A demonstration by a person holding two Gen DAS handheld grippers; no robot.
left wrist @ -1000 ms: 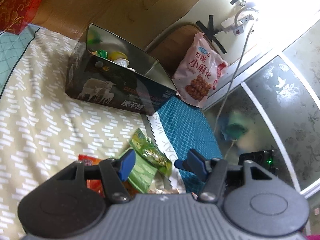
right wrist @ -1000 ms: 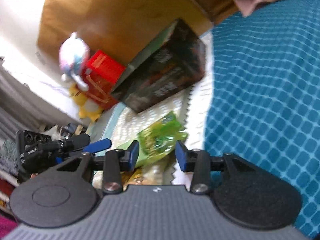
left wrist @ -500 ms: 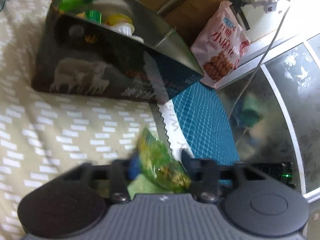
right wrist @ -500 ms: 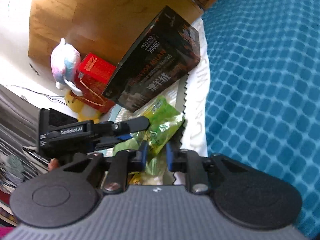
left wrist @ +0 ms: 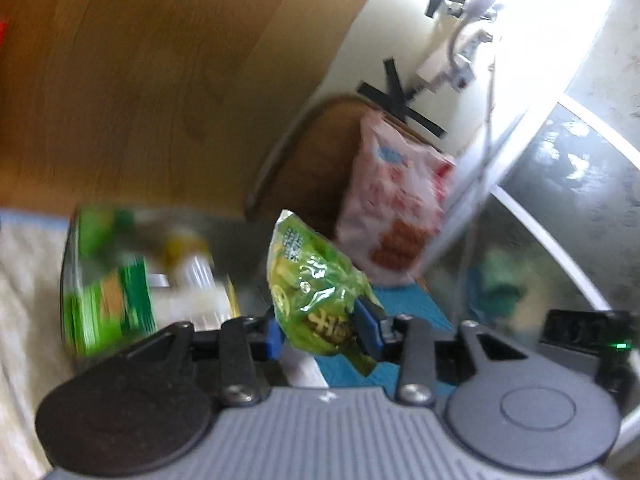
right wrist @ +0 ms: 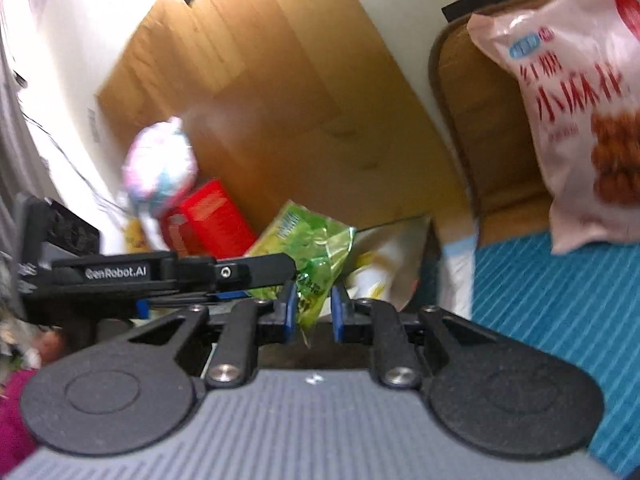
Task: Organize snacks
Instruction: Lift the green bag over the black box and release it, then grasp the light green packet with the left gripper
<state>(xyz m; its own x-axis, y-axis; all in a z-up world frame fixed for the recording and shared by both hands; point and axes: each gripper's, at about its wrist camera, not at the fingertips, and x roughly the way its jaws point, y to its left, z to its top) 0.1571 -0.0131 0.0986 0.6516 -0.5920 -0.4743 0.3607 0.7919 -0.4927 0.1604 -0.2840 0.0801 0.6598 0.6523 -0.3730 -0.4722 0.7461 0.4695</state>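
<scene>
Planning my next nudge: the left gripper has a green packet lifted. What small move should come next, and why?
Probably swing the left gripper left, over the open box. Its jaws are opening with the green packet between the pads, and the box, with snacks inside, lies lower left.

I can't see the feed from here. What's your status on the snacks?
Left gripper jaws opening around one green snack packet. Right gripper shut on another green packet. Dark box just ahead, path unobstructed.
</scene>
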